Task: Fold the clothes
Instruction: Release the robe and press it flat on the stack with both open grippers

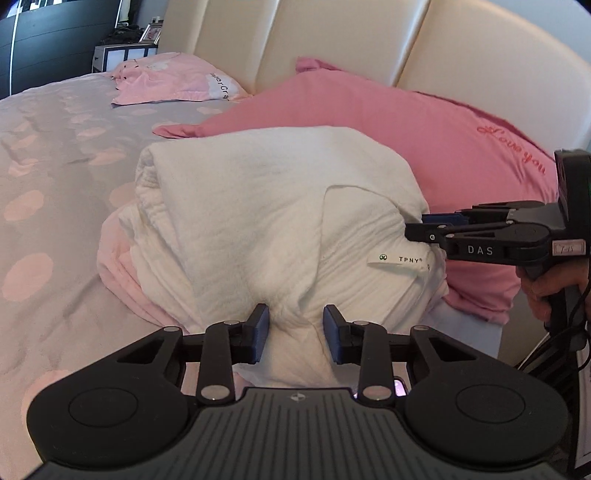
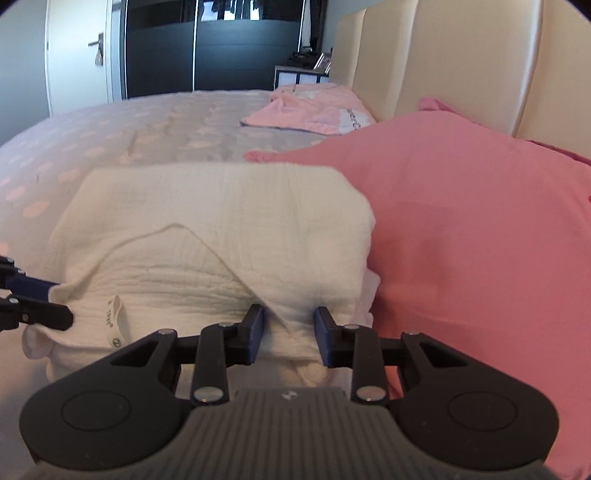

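A white folded garment (image 1: 273,206) with a small label (image 1: 400,261) lies in a thick bundle on the bed, on top of a pale pink garment (image 1: 118,273). My left gripper (image 1: 295,334) is shut on a bunched fold at the bundle's near edge. My right gripper (image 2: 289,335) is shut on the white garment (image 2: 229,229) at its other side. The right gripper also shows in the left wrist view (image 1: 421,229), pressed into the bundle's right edge. The left gripper shows at the left edge of the right wrist view (image 2: 55,299).
A large pink pillow (image 1: 424,140) lies right behind the bundle against the cream headboard (image 1: 332,33). A folded light pink garment (image 1: 173,83) lies farther up the bed. The grey bedspread (image 1: 48,166) with pink dots extends left. A dark wardrobe (image 2: 214,48) stands beyond.
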